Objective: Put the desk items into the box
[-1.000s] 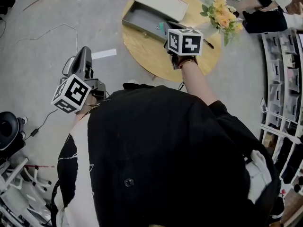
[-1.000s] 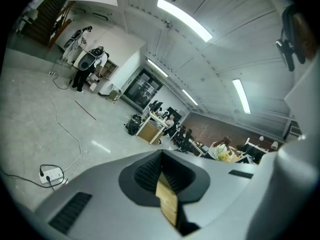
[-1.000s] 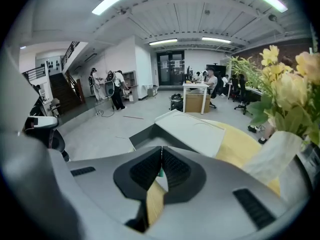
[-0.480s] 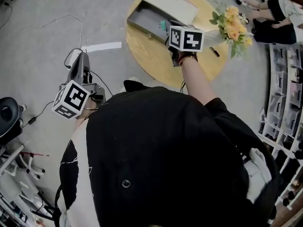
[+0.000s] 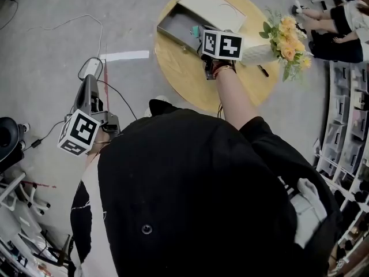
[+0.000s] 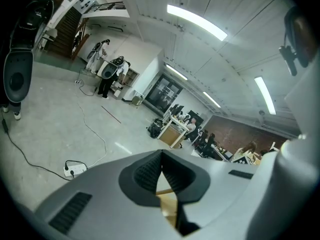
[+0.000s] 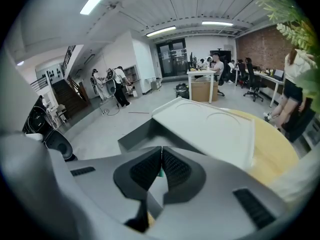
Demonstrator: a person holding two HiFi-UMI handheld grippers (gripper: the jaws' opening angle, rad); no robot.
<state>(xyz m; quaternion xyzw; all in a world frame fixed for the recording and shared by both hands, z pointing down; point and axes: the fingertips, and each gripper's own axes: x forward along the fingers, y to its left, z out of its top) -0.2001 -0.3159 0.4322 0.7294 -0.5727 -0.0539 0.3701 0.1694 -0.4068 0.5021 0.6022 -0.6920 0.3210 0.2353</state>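
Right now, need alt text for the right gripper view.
The right tool, its jaws shut, points at an open grey box with a white lid tilted up beside it, on a round wooden table. Behind lies an open-plan office with people at desks; green leaves hang in at upper right.

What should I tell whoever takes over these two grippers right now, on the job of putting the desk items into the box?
Left gripper: jaws together, nothing in them, out over the floor and away from the table.
Right gripper: jaws together, at the near edge of the box. A small teal thing shows at its tips; whether it is pinched is unclear.
The box sits on the table, with its lid open behind it.
Done: I cannot tell what is already inside.
Left: a black pen lies on the table by the flower vase.
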